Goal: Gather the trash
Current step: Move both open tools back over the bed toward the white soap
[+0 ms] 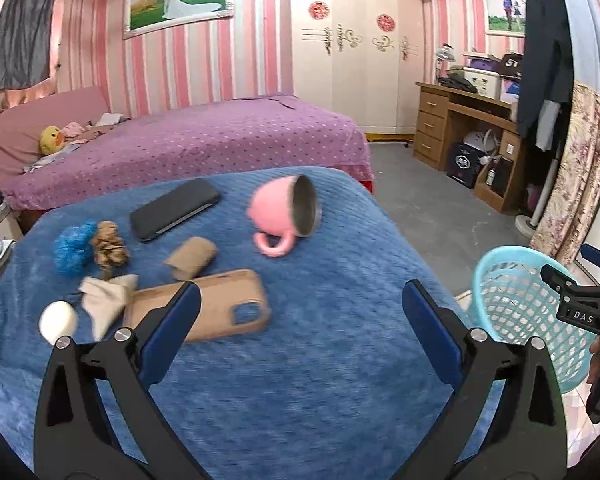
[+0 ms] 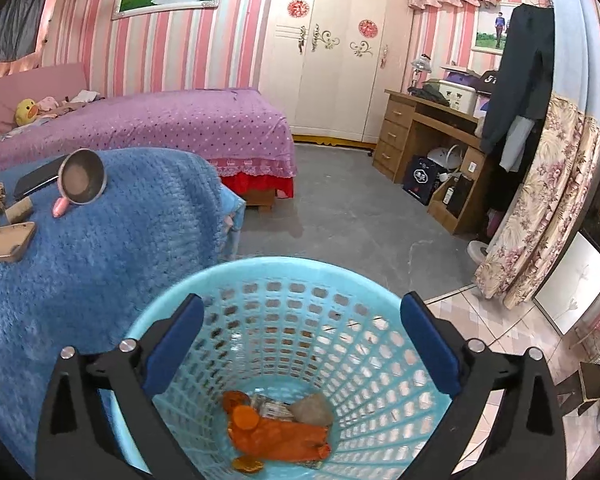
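Note:
A light blue mesh basket [image 2: 380, 280] stands on the floor right of the blue-blanketed table [image 1: 320, 340]; it also shows in the left wrist view [image 1: 500, 280]. Orange wrapper trash [image 2: 276, 436] and a grey crumpled wad [image 2: 312, 408] lie in it. My right gripper [image 2: 302, 336] is open and empty above the basket. My left gripper [image 1: 300, 320] is open and empty above the table. On the table lie a cardboard tube [image 1: 190, 258], crumpled tissue [image 1: 106, 300], a white ball [image 1: 58, 322], a blue scrunchie [image 1: 74, 246] and a brown crumpled wad [image 1: 108, 244].
A tan phone case [image 1: 220, 308], a black phone [image 1: 174, 208] and a tipped pink cup [image 1: 286, 212] lie on the table. A purple bed [image 1: 200, 140] stands behind it. A wooden desk [image 1: 464, 132] and a floral curtain [image 1: 572, 176] are at the right.

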### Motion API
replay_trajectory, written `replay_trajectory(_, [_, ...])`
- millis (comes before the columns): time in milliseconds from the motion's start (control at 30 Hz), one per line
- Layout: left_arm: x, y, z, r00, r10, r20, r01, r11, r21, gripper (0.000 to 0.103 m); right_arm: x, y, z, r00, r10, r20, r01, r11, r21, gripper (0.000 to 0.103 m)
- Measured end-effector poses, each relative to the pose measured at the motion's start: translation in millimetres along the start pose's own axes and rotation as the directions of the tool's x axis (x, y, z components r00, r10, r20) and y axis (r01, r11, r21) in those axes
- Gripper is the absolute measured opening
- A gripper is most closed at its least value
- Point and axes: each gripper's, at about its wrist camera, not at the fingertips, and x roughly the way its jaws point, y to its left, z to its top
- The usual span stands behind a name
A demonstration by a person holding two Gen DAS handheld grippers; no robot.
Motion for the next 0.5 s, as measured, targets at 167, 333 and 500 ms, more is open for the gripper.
replay_trajectory(167, [-0.3,34.1,-0.2,0.999,0.042,-0.014,-0.041,0.999,0.014,0.097,-3.1,31.8,9.5,0.999,0.036,0.013,-0.036,0.999,0.016,0.098])
replay_trajectory(333, [2.6,69.3,-11.6,0.998,0.052,-0.028,-0.053,0.998,-0.024,0.097,-2.4,62.9,12.7,0.998,0.059,0.014,-0.059,0.998,0.008,0.098])
replay_trajectory(500, [7.8,99.8,-18.0,0.996,0.073,-0.049,-0.075,0.997,-0.035,0.097,-5.8,99.2,15.0,0.995,0.102,0.021,-0.103,0.995,0.01,0.098])
